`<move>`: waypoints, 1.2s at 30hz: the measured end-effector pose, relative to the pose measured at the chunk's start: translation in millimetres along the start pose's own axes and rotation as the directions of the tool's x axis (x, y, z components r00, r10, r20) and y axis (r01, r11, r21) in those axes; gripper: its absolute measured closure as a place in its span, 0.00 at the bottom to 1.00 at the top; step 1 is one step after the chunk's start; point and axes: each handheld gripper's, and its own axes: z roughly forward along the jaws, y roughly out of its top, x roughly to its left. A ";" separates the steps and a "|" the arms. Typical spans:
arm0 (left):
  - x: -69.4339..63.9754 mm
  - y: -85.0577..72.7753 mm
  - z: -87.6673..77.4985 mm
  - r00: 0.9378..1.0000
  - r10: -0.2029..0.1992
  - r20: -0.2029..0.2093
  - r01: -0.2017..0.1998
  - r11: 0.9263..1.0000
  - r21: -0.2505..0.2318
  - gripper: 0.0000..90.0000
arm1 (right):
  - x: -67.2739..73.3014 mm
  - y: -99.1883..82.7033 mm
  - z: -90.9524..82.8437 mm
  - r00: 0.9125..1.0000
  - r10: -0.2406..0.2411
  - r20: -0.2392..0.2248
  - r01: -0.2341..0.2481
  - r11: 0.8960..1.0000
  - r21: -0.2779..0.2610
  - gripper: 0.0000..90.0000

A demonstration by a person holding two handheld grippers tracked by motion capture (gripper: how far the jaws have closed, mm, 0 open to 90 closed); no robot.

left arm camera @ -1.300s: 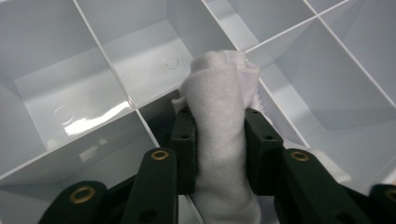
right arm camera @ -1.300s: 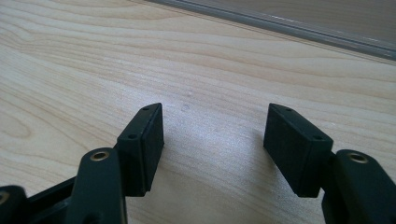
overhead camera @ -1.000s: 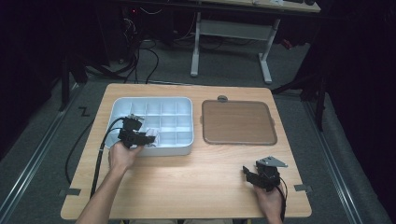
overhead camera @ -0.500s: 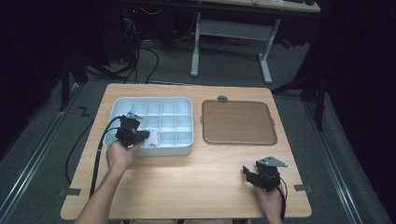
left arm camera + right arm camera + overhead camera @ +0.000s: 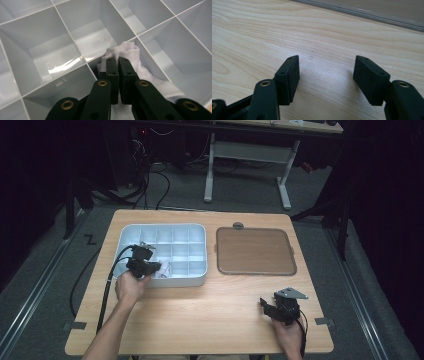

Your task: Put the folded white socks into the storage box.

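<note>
Inside a front-row compartment of the white divided tray [image 5: 197,231], the left gripper [image 5: 117,61] has pinched a white cloth [image 5: 130,51], its two black jaws drawn nearly together with only a fold of fabric between the pads. The jaws have just been closing, and the cloth now sits clamped at their tips, the rest of it bunched beyond and to one side of them, draped against the thin divider walls that meet just ahead. In the high view the same left gripper [image 5: 150,267] leans over the tray's near edge, the cloth [image 5: 166,268] a pale lump just past its tips. To finish this pick well, the lift probably needs to go straight up out of the cell, slow enough that the loose tail follows without snagging on a divider or dragging the light tray along; the grip looks to be on a small fold only, so a jerk could pull it free. The right gripper [image 5: 325,68] rests well apart on the bare wooden table [image 5: 262,30], its jaws spread wide with nothing between them, the edge of the brown tray [image 5: 255,251] beyond its tips. In the high view the right gripper [image 5: 272,308] lies near the table's front corner.
</note>
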 end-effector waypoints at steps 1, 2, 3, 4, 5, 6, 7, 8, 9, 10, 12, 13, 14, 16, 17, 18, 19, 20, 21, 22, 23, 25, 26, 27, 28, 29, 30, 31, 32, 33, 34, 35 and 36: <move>0.1 0.0 0.1 1.000 0.001 0.000 -0.001 1.000 0.001 0.98 | 0.0 0.0 0.0 1.000 0.000 0.000 0.000 1.000 0.000 0.43; 0.4 -0.2 0.5 1.000 0.000 -0.002 0.000 1.000 0.003 0.98 | 0.0 0.0 0.0 1.000 -0.001 0.000 0.001 1.000 0.000 0.43; 0.8 -0.5 1.2 1.000 0.000 -0.003 0.000 1.000 0.006 0.98 | 0.1 0.0 0.0 1.000 -0.001 0.000 0.001 1.000 0.000 0.43; 1.2 -0.8 2.3 1.000 -0.002 -0.007 0.002 1.000 0.015 0.98 | 0.2 0.0 0.0 1.000 -0.001 0.001 0.001 1.000 0.000 0.43; 1.6 -1.6 3.6 1.000 0.000 -0.009 0.000 1.000 0.021 0.98 | 0.3 0.0 0.0 1.000 -0.001 0.001 0.001 1.000 0.001 0.43; 1.7 -2.6 4.9 1.000 0.006 -0.013 -0.005 1.000 0.027 0.98 | 0.3 0.0 0.0 1.000 -0.001 0.002 0.001 1.000 0.001 0.43; 1.8 -2.9 5.5 1.000 0.003 -0.012 -0.003 1.000 0.031 0.98 | 0.3 0.0 0.0 1.000 -0.001 0.002 0.001 1.000 0.001 0.43; 1.6 -3.1 5.5 1.000 0.001 -0.013 -0.001 0.999 0.032 0.98 | 0.4 0.0 0.0 1.000 -0.001 0.002 0.001 1.000 0.001 0.43; 1.3 -3.4 5.7 1.000 0.001 -0.013 -0.001 0.999 0.033 0.98 | 0.5 0.0 0.0 1.000 -0.002 0.003 0.002 1.000 0.001 0.43; 1.2 -3.7 6.1 1.000 0.007 -0.017 -0.006 0.999 0.041 0.98 | 0.5 0.0 0.1 1.000 -0.001 0.003 0.001 1.000 0.001 0.43; 1.6 -3.0 6.9 1.000 -0.009 -0.018 0.010 0.998 0.059 0.98 | 0.3 0.1 0.2 1.000 -0.004 0.003 0.004 1.000 0.000 0.43; 2.0 -2.6 6.9 1.000 -0.012 -0.017 0.013 0.998 0.061 0.98 | 0.5 0.1 0.1 1.000 -0.001 0.003 0.001 1.000 0.001 0.43; 2.3 -2.3 6.7 1.000 -0.013 -0.015 0.014 0.998 0.061 0.98 | 0.5 0.0 0.1 1.000 -0.001 0.003 0.001 1.000 0.001 0.43; 2.3 -2.6 5.8 1.000 -0.006 -0.011 0.007 0.998 0.055 0.97 | 0.5 0.0 0.0 1.000 -0.002 0.003 0.002 1.000 0.001 0.43; 1.9 -2.5 5.1 1.000 -0.004 -0.010 0.004 0.999 0.047 0.96 | 0.5 0.0 0.1 1.000 -0.001 0.003 0.001 1.000 0.001 0.43; 1.9 -1.7 3.5 1.000 0.000 -0.006 0.000 0.999 0.043 0.95 | 0.3 0.1 0.1 1.000 -0.004 0.003 0.004 1.000 0.000 0.43; 1.6 -0.7 1.9 1.000 -0.011 -0.001 0.011 0.999 0.037 0.93 | 0.5 0.0 0.1 1.000 -0.001 0.003 0.001 1.000 0.001 0.43; 1.1 1.6 -1.6 0.999 -0.031 0.014 0.030 0.999 0.029 0.89 | 0.4 0.0 0.0 1.000 -0.001 0.003 0.001 1.000 0.001 0.43; 0.2 2.7 -4.6 0.999 -0.033 0.025 0.032 0.999 0.023 0.85 | 0.4 0.0 0.0 1.000 -0.001 0.003 0.001 1.000 0.001 0.43; -1.2 3.4 -8.2 0.999 -0.024 0.033 0.023 1.000 0.017 0.84 | 0.4 0.0 0.0 1.000 -0.001 0.003 0.001 1.000 0.001 0.43; -2.2 3.9 -10.6 0.999 -0.025 0.041 0.024 1.000 0.013 0.81 | 0.4 0.0 0.0 1.000 -0.001 0.003 0.001 1.000 0.001 0.43; -6.5 4.0 -16.5 0.998 -0.024 0.065 0.023 1.000 0.012 0.79 | 0.3 0.0 0.0 1.000 -0.001 0.002 0.001 1.000 0.001 0.43; -8.5 3.6 -19.0 0.997 -0.018 0.074 0.017 1.000 0.016 0.77 | 0.3 0.0 0.0 1.000 -0.001 0.002 0.001 1.000 0.001 0.43; -10.5 3.1 -20.7 0.996 -0.018 0.084 0.017 1.000 0.019 0.76 | 0.3 0.0 0.0 1.000 0.000 0.002 0.000 1.000 0.001 0.43; -12.5 2.1 -21.4 0.996 -0.016 0.089 0.014 1.000 0.021 0.75 | 0.2 0.0 0.0 1.000 0.000 0.002 0.000 1.000 0.001 0.43; -13.9 0.9 -21.4 0.996 -0.011 0.089 0.008 1.000 0.026 0.74 | 0.2 0.0 0.0 1.000 0.000 0.002 0.000 1.000 0.001 0.43; -14.6 -0.2 -20.7 0.996 -0.007 0.086 0.004 0.999 0.033 0.74 | 0.2 0.0 0.0 1.000 0.000 0.002 0.000 1.000 0.001 0.43; -14.6 -1.5 -19.2 0.997 -0.001 0.077 -0.002 0.999 0.041 0.73 | 0.2 0.0 0.0 1.000 0.000 0.001 0.000 1.000 0.000 0.43; -14.4 -3.1 -17.1 0.998 0.007 0.062 -0.010 0.999 0.048 0.74 | 0.1 0.0 0.0 1.000 0.000 0.001 0.000 1.000 0.000 0.43; -13.7 -4.5 -14.7 0.999 0.015 0.050 -0.018 0.998 0.056 0.74 | 0.1 0.0 0.0 1.000 0.000 0.001 0.000 1.000 0.000 0.43; -13.0 -5.9 -12.3 0.999 0.020 0.038 -0.022 0.998 0.062 0.74 | 0.1 0.0 0.0 1.000 0.000 0.002 0.000 1.000 0.000 0.43; -12.8 -6.7 -10.9 0.999 0.027 0.032 -0.029 0.998 0.062 0.75 | 0.1 0.0 0.0 1.000 0.000 0.002 0.000 1.000 0.000 0.43; -13.1 -7.0 -10.1 0.999 0.036 0.023 -0.038 0.998 0.059 0.76 | 0.1 0.0 0.0 1.000 0.000 0.001 0.000 1.000 0.000 0.43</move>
